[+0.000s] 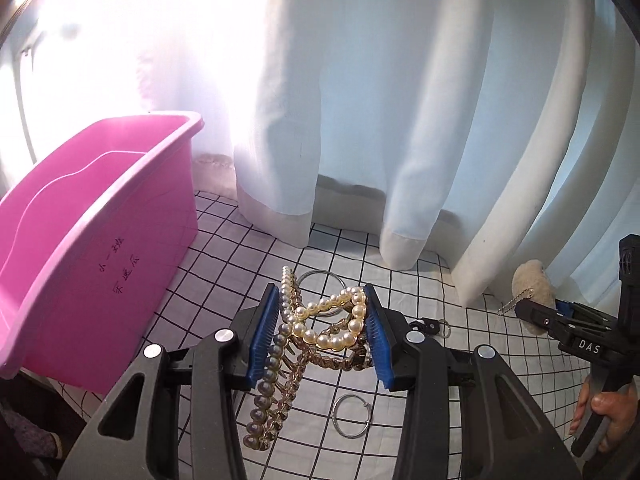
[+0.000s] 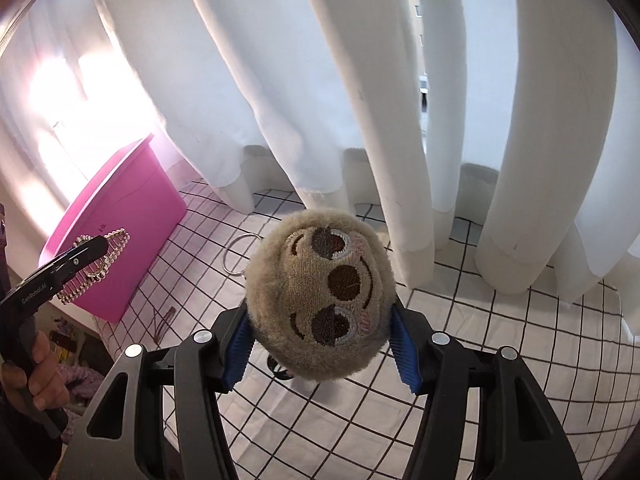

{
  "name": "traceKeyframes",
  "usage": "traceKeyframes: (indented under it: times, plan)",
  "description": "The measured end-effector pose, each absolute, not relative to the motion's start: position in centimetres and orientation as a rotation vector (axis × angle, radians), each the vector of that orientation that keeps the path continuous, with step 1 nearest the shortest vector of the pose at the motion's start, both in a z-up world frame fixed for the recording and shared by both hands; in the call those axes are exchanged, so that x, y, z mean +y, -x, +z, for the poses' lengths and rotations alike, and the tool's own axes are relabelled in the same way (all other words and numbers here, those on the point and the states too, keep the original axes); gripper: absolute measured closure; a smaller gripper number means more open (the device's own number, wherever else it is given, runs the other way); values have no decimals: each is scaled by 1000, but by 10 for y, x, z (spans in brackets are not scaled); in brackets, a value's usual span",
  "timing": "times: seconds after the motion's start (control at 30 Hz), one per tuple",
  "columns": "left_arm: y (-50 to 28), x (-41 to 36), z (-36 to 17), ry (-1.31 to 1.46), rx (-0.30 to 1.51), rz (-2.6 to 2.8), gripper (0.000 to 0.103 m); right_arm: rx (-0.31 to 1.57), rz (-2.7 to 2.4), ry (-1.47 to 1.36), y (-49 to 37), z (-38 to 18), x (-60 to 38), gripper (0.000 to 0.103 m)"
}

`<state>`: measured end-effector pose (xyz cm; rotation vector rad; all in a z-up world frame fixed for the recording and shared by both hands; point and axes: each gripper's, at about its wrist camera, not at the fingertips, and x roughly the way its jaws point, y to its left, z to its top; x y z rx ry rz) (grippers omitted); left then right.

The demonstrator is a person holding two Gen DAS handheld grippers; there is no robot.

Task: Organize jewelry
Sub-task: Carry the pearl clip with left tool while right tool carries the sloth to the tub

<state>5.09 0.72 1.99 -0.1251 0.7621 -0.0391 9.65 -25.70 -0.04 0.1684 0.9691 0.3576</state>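
1. The left tool (image 1: 322,334) was clamped on the pearl hair clips (image 1: 320,320), lifted just right of the pink bin (image 1: 100,216)
2. The right tool (image 2: 322,344) gripped a plush keychain (image 2: 324,296) (farther right of the bin)
3. Step: carrying; next likely calls for releasing over the bin

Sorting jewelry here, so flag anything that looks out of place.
The right claw grips a fuzzy beige plush ball with a stitched face, a toy rather than jewelry. The left claw grips a gold pearl-studded hair claw clip. The pink plastic bin shows nothing inside.
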Motion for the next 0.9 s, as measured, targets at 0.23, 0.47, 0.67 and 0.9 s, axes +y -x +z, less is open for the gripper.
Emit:
traceKeyframes:
  times: [0.23,0.47,0.67,0.9]
  plan:
    - [-14,42,78,145,664,106,62,890,546,-153,-113,34,-211,46]
    - [-1,97,109,150,593,210,62,826,684,-128,-135,70,-139,46]
    - [-10,171,113,177,590,278,62,784,770,-122,-154,96,-49,46]
    - [-27,263,100,189,653,345,62,818,859,-72,-178,99,67,46]
